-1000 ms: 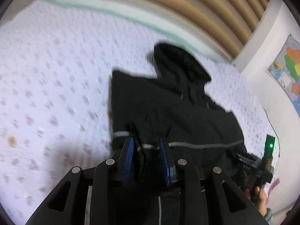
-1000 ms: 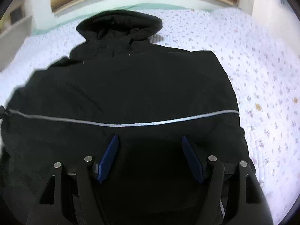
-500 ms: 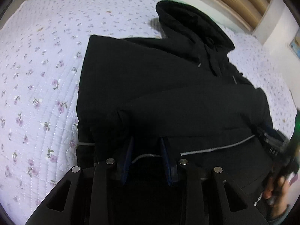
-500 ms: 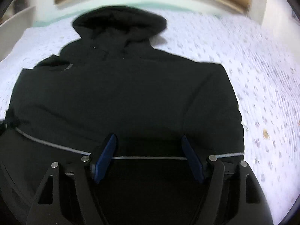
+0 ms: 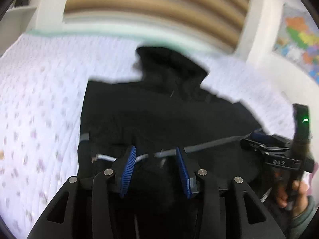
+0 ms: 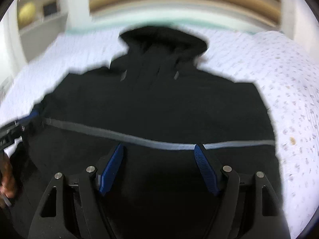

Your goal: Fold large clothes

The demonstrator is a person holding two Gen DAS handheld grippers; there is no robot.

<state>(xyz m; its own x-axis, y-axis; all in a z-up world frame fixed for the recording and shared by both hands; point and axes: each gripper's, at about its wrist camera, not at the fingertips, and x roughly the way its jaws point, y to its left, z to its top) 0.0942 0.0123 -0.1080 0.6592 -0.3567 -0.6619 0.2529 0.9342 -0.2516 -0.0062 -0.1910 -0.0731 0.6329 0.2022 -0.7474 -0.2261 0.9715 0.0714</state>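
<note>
A large black hooded jacket (image 5: 159, 109) lies flat on the bed, hood (image 5: 169, 63) at the far end, a grey reflective stripe (image 6: 119, 135) across its lower part. My left gripper (image 5: 155, 151) hovers over the jacket's lower left, where a folded-in sleeve lies. Its jaws are opening; the stripe and black cloth show between the blue pads, which do not press on them. My right gripper (image 6: 159, 147) stands open wide above the same jacket (image 6: 159, 99) near the stripe, with nothing pinched. Both views are blurred.
The white quilted bedspread (image 5: 39, 99) with a small flower print surrounds the jacket. A slatted wooden headboard (image 5: 159, 10) stands behind, a coloured map (image 5: 299, 39) hangs on the right wall, and shelves (image 6: 39, 10) are at far left. A hand (image 5: 299, 193) holds the other gripper's handle.
The left gripper's jaws have spread apart and let go of the black sleeve cloth they pinched before. Both views shifted and blurred. The right gripper stayed open over the jacket.
</note>
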